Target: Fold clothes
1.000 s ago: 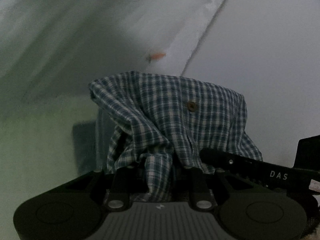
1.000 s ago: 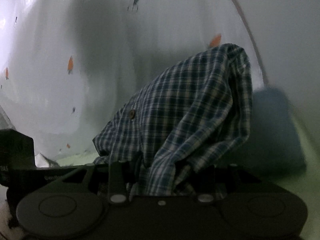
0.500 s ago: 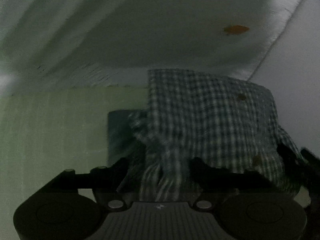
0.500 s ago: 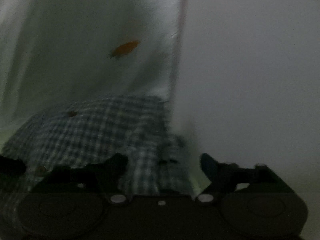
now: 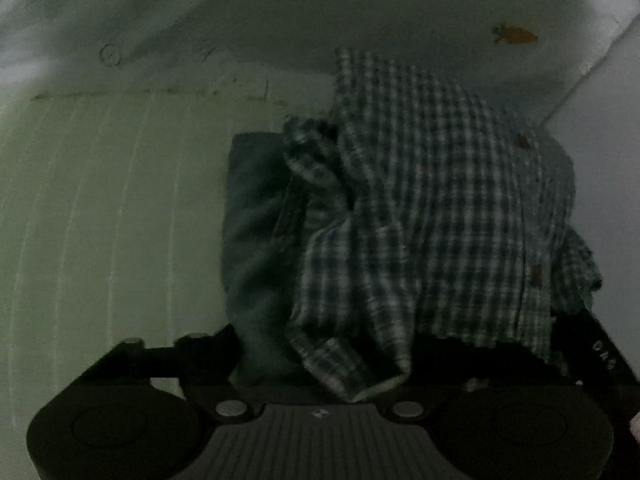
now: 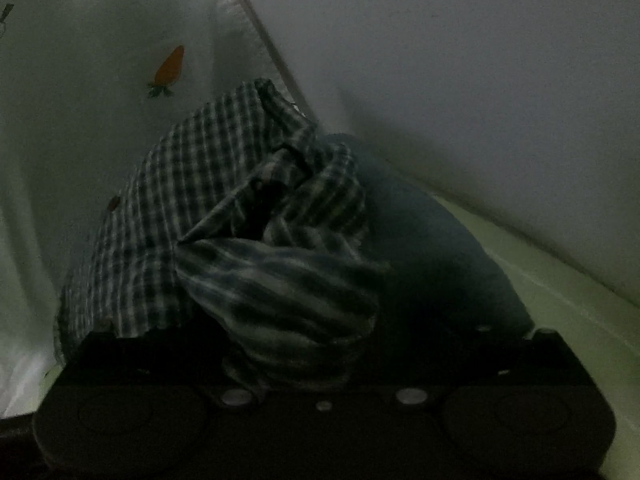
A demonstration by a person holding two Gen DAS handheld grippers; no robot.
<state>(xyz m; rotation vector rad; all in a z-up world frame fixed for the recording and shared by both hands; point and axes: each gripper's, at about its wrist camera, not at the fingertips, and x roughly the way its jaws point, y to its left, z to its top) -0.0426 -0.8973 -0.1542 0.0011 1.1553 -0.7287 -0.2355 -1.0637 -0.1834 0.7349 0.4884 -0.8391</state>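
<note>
While both tongs stand over the shirt (image 5: 420,216), I read this as a release. My left tongs (image 5: 320,344) are well apart and easing inward a little, with a hem of cloth lying between them but no pad pressing on it that I can see. My right tongs (image 6: 316,332) are spreading to their widest, and a rolled sleeve sags loose between them.

I judge the fold only partly done. The shirt sits as a rumpled mound, not a flat packet: its collar gapes in the right view, a sleeve bulges at the front, and the edges hang uneven. Smoothing and squaring are left, I think.

It is thin woven check, blue and pale, with small brown buttons (image 5: 536,274), limp and quick to crease. It rests on a dark blue garment (image 5: 256,240), heavier and matte, already a neat block. Under both lies a pale green sheet (image 5: 112,208) with fine stripes. Behind rises a white cloth (image 6: 80,120) printed with carrots (image 6: 170,66).
</note>
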